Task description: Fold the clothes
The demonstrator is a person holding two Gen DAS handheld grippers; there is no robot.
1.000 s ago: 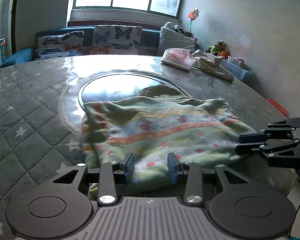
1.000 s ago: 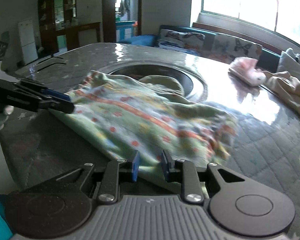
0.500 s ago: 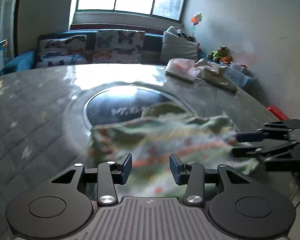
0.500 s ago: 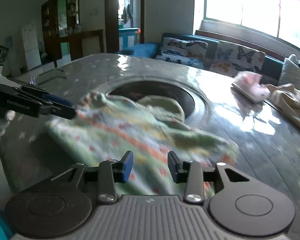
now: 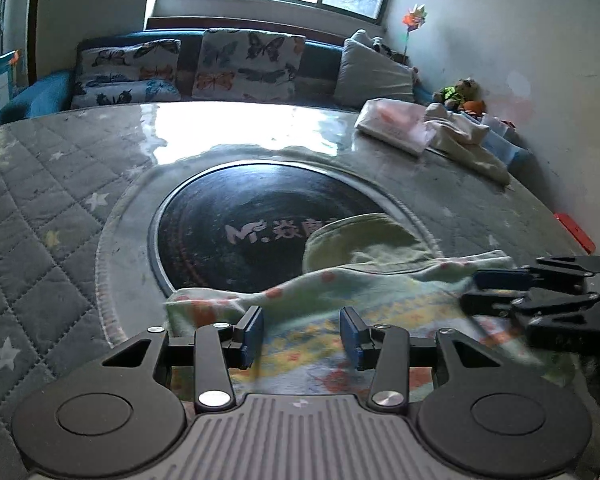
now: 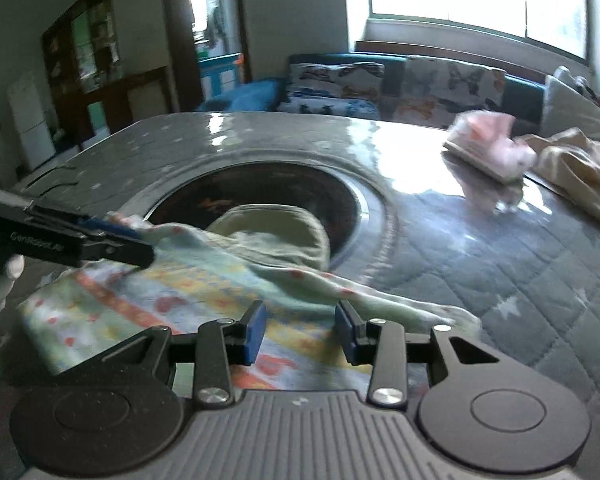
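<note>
- The left gripper (image 5: 300,332) stands with its blue-padded fingers wide apart; the patterned green garment (image 5: 340,312) lies under and ahead of the gap, gripped by neither pad.
- The right gripper (image 6: 300,330) is likewise spread wide, the same garment (image 6: 204,280) passing beneath its fingers, nothing pinched.
- Only the left wrist view shows the right gripper from the side (image 5: 500,292), its tips at the garment's right edge; whether they touch the cloth I cannot tell.
- Only the right wrist view shows the left gripper from the side (image 6: 132,246), at the garment's left corner, with a gloved hand (image 6: 0,280) behind it.
- Beyond both grippers a dark round inset (image 5: 260,232) sits in the quilted grey table cover (image 5: 40,208); the garment's plain green collar part overlaps its near rim.
- Far right of the left gripper lie a folded pink cloth (image 5: 396,124) and a cream garment (image 5: 468,144).
</note>
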